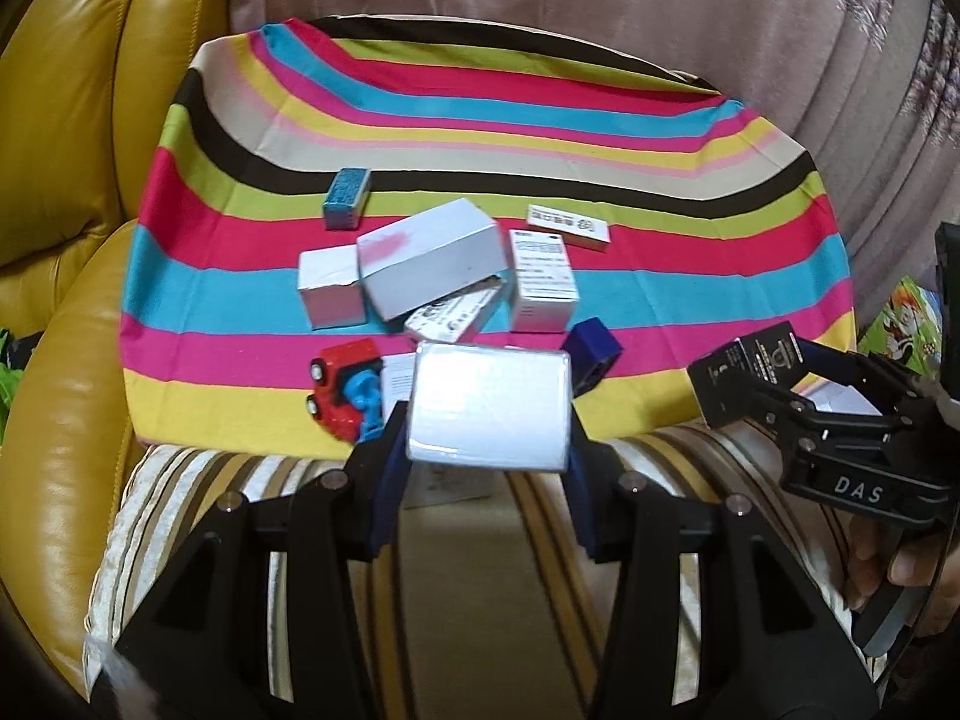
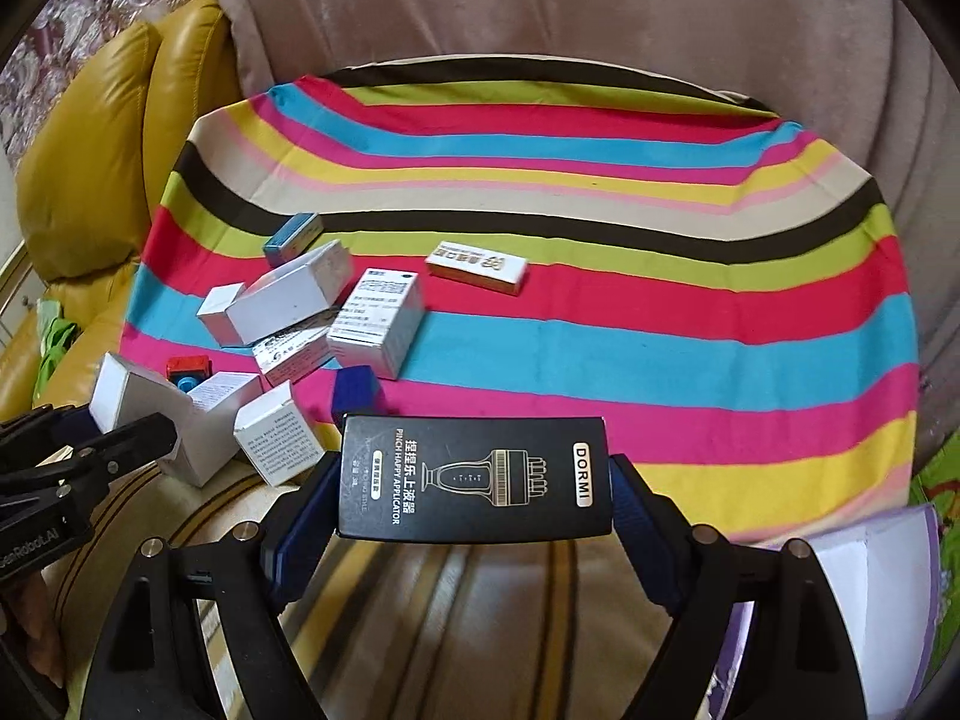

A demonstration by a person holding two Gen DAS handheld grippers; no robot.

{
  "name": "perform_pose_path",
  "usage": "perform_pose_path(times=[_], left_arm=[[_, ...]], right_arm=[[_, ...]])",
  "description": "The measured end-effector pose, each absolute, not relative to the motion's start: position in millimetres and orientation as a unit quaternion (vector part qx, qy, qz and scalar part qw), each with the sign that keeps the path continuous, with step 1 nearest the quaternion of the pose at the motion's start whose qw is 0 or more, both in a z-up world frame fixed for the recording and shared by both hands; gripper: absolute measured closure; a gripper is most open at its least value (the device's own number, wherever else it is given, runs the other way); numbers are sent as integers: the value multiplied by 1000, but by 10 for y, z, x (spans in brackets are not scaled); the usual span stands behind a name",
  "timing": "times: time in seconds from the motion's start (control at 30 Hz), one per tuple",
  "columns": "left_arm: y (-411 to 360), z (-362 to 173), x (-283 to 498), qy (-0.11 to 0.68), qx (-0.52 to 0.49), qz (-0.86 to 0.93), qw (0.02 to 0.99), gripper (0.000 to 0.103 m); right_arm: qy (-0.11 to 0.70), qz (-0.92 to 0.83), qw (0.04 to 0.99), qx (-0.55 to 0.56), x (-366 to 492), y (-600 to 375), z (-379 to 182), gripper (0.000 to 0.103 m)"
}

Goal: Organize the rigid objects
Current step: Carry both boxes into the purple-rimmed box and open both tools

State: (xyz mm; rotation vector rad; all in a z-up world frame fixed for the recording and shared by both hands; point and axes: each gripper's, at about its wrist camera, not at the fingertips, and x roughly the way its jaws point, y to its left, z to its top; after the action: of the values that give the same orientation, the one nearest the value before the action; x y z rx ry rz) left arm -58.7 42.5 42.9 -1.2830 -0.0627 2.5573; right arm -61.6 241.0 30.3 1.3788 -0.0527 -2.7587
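Boxes are what I am sorting, and I have one in each gripper. My left gripper (image 1: pixel 487 414) is closed narrowly on a white box (image 1: pixel 489 405), its blue pads pressing the two short sides; the box sits square between them, raised over the near edge of the striped cloth (image 1: pixel 600 138). My right gripper (image 2: pixel 474 477) is spread wide and clamped on a black box (image 2: pixel 474 474) marked DORMI, pads on its two ends, printed face up toward me.

Both look like thin printed card: light, stiff along the edges, easy to dent on the broad faces if I squeeze hard. The white one seems wrapped in glossy film, so I judge it slippery and worth holding near its corners. The black one spans almost my full reach, so an end-to-end hold leaves little margin; a tilt could let it pivot.

Ahead of my left fingers and slightly left lies the clutter: a long white carton (image 1: pixel 429 258) leaning over smaller boxes, a printed medicine box (image 1: pixel 543 279) to its right, a dark blue block (image 1: pixel 594 357) just beyond my right pad, and a red toy truck (image 1: pixel 345 387) near my left pad. A flat labelled box (image 2: pixel 477 267) lies apart, farther out.

I see no tray, bin or basket; the cartons look shut, their contents hidden.
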Motion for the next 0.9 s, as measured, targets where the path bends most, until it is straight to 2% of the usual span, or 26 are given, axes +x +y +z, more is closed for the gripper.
perform_pose_path(times=[0.9], left_arm=[[1565, 493, -422, 53, -450, 855, 252, 53]], right_arm=[[-95, -893, -65, 435, 100, 3414, 388, 18]])
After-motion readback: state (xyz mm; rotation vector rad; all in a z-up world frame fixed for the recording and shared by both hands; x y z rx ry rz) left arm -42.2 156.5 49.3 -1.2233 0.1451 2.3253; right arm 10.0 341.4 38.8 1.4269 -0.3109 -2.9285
